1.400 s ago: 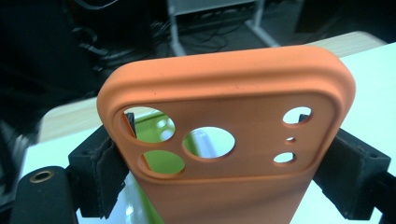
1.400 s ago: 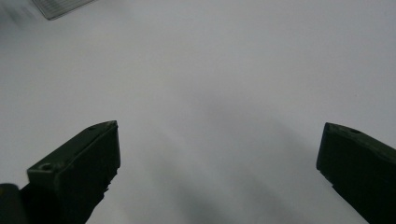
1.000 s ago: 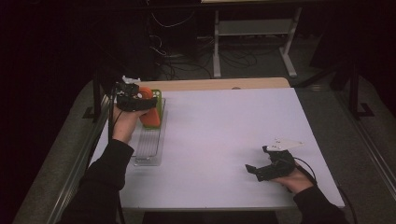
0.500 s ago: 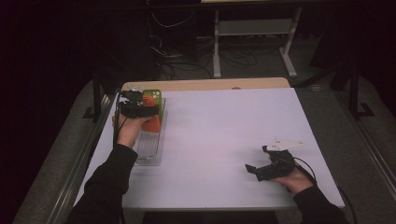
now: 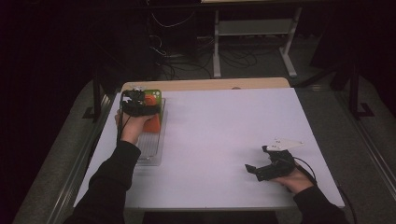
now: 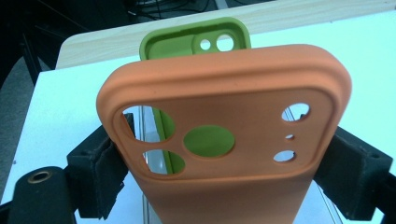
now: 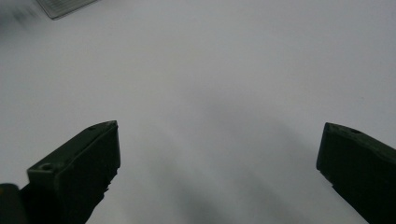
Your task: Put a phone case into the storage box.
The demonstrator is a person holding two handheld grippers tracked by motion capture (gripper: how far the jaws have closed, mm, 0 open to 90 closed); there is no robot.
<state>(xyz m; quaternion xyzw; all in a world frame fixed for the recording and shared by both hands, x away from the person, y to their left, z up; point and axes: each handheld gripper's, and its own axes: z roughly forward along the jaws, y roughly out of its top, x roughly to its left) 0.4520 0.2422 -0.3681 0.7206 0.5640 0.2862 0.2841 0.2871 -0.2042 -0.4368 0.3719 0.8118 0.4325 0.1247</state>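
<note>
Since a second ago the left tongs (image 5: 148,103), clamped on the orange phone case (image 6: 224,135), have sunk toward the clear tray (image 5: 150,150) at upper left beside the green case (image 6: 196,39), probably to set it in, while the right tongs (image 5: 254,163) wait wide apart, empty.

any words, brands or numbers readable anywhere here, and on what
None can be read.
The orange phone case clamped in the left gripper is plain: holes, no print.
The green phone case behind it bears no marking.
The clear tray, white table and right gripper carry no legible label.
</note>
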